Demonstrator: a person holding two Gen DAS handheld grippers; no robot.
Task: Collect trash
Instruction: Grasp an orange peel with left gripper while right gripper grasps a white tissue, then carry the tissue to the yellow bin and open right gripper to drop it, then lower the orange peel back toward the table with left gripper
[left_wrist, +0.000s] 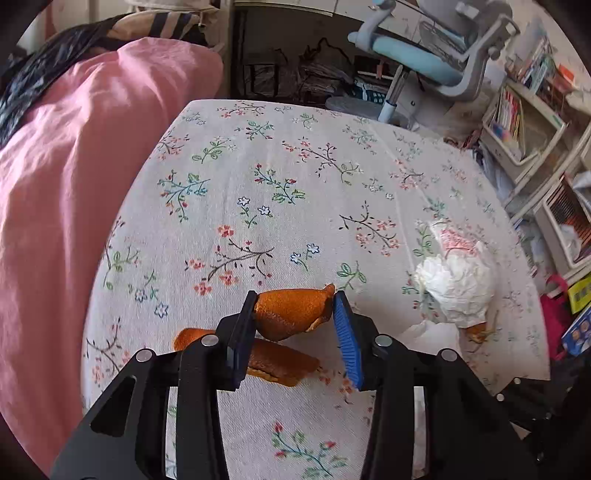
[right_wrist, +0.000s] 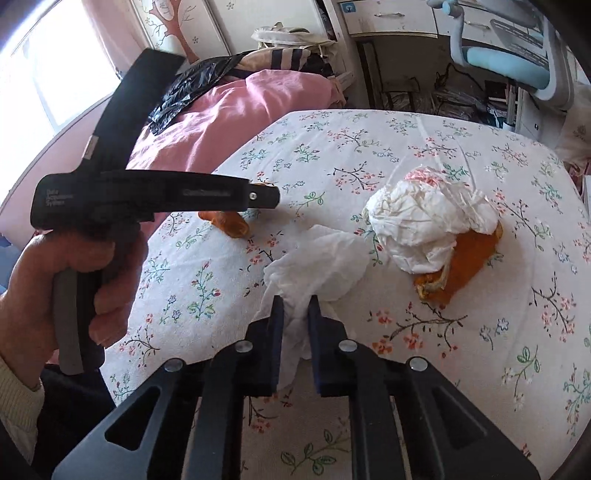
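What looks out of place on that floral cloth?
Food scraps and paper on the floral cloth: orange peel between the left gripper pads, a second peel under a crumpled tissue wad, a loose tissue pinched by the right gripper.

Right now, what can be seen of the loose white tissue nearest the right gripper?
The tissue is thin, white, crumpled paper, lying loosely spread on the flowered cloth. Its near end is pulled into a twisted strip pinched between the jaws of the right gripper, which are shut on it. It sits just left of the balled white wad that covers some orange peel.
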